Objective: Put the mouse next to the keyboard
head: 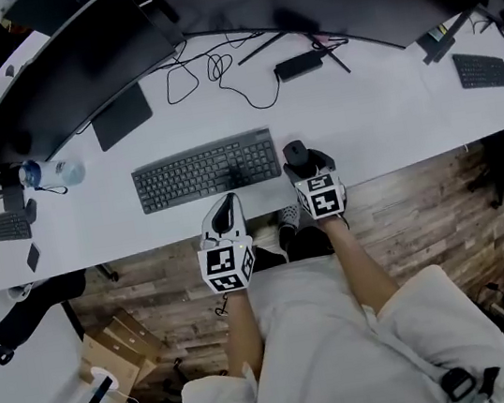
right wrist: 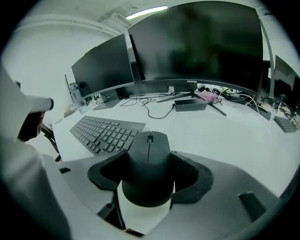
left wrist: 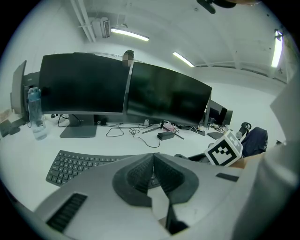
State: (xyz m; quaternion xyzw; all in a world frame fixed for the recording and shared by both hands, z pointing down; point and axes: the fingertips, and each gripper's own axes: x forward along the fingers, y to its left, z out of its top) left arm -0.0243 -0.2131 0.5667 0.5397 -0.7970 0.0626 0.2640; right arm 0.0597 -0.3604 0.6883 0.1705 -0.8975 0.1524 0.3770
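My right gripper (right wrist: 149, 172) pinches the mouse (right wrist: 149, 157) by its flanks. It looks light, rigid and slick, so I'd grip mid-sides. Left gripper (left wrist: 153, 161) is pressed together and empty, near the keyboard (head: 204, 170).

Cool, even light is coming from ceiling strip lights (left wrist: 130, 33), washing the white desk (head: 389, 108) pale. Both gripper views are bending strongly toward dark, rounded edges.

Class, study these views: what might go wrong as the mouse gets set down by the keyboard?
The mouse, held by the right gripper, is near the front edge of the table; released there, it might slip off. Lowered carelessly, it may knock the keyboard askew.
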